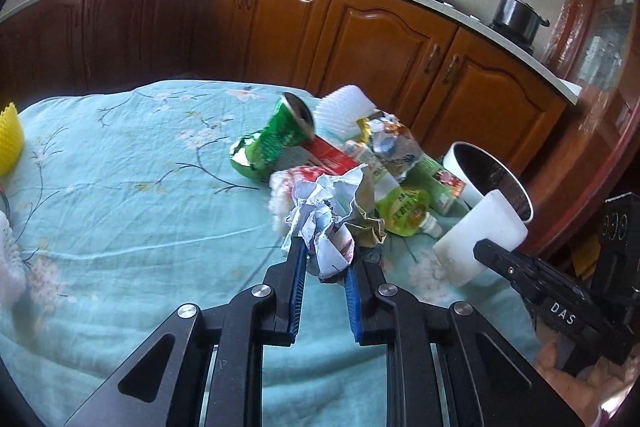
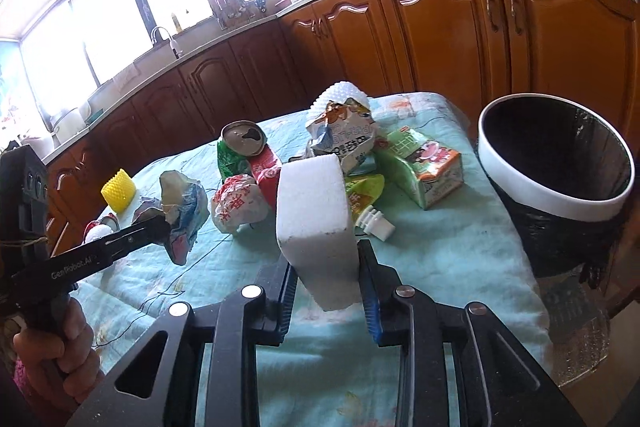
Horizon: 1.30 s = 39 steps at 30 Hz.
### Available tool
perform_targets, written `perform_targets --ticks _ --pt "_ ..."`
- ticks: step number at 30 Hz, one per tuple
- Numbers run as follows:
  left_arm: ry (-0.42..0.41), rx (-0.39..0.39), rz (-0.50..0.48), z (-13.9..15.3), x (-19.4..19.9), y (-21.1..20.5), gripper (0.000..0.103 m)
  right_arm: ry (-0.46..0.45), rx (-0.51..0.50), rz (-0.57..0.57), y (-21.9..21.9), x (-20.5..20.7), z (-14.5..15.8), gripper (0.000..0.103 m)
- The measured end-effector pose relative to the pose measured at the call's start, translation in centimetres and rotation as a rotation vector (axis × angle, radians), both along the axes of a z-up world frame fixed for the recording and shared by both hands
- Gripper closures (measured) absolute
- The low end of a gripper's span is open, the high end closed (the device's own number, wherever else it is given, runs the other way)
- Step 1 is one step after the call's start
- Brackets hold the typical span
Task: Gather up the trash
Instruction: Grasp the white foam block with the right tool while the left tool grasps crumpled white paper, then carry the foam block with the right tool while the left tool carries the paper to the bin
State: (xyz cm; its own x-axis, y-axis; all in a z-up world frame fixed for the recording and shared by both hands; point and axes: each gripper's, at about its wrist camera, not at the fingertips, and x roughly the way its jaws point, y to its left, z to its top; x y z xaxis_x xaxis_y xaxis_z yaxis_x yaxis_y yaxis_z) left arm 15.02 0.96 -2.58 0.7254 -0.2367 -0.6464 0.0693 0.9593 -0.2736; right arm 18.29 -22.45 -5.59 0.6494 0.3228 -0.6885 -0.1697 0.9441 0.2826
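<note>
Desk point(image 2: 440, 255) w/ light-blue floral cloth. On it: black bin w/ white rim point(image 2: 560, 179) at right edge; trash pile beside it, incl. crushed green can point(image 2: 240, 147), green juice carton point(image 2: 428, 171), green spout pouch point(image 2: 366, 203), crumpled wrappers. Yellow ribbed cup point(image 2: 118, 189) well apart, far left.

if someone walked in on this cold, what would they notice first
Both grippers are already loaded: the right gripper clamps a white foam block upright in the foreground, and the left gripper pinches a crumpled paper wad. Behind them a heap of wrappers, cartons and a crushed green can sprawls over the teal floral cloth, with the black-lined trash bin at the table's right edge.
</note>
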Motion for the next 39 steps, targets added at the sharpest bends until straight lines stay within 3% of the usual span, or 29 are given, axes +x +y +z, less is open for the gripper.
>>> perform_targets --ticks 12,39 --pt "0.012 0.037 -0.180 -0.1 3.1 -7.4 0.086 -0.017 0.002 -0.144 -6.6 -0.9 0.9 0.074" --pt "-0.011 0.097 -0.333 0.1 12.8 -18.6 0.085 -0.040 -0.029 -0.307 -16.5 2.8 2.5 0.074"
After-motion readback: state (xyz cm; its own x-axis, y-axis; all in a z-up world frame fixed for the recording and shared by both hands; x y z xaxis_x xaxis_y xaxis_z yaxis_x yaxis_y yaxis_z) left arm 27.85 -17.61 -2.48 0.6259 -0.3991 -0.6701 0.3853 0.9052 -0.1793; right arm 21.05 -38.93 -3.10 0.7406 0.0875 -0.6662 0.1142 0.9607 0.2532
